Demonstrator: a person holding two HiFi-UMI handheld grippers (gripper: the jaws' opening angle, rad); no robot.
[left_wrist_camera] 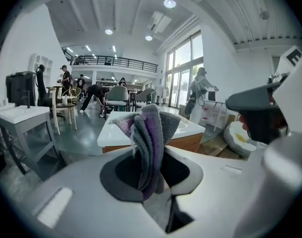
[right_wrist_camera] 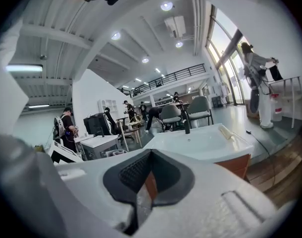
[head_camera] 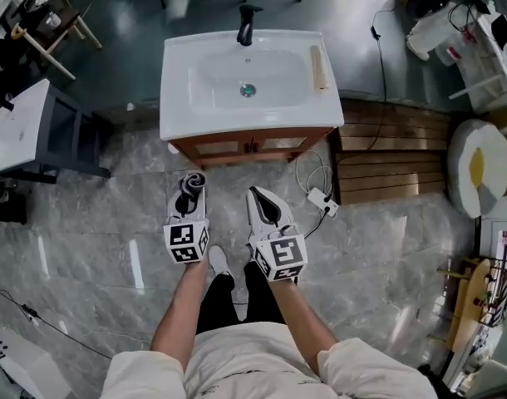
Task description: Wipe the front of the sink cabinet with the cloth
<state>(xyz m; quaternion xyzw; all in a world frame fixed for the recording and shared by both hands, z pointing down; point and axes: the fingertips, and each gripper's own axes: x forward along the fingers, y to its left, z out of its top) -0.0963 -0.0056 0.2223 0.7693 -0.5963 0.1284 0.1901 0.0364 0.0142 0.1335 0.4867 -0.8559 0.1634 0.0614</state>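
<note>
The sink cabinet stands ahead of me, a white basin (head_camera: 249, 81) on a brown wooden front (head_camera: 249, 146). My left gripper (head_camera: 189, 191) is shut on a grey and purple cloth (head_camera: 192, 181), bunched upright between its jaws (left_wrist_camera: 148, 143), a short way from the cabinet front (left_wrist_camera: 188, 144) and not touching it. My right gripper (head_camera: 259, 199) hangs beside it over the floor, jaws together with nothing between them (right_wrist_camera: 150, 155). Past them I see the basin (right_wrist_camera: 200, 143) and the wooden front (right_wrist_camera: 237, 166).
A black faucet (head_camera: 246, 25) and a beige roll (head_camera: 318, 66) sit on the basin. A white power strip with cable (head_camera: 322, 199) lies on the marble floor by the cabinet's right corner. A wooden platform (head_camera: 395, 152) lies right, a grey table (head_camera: 21, 127) left.
</note>
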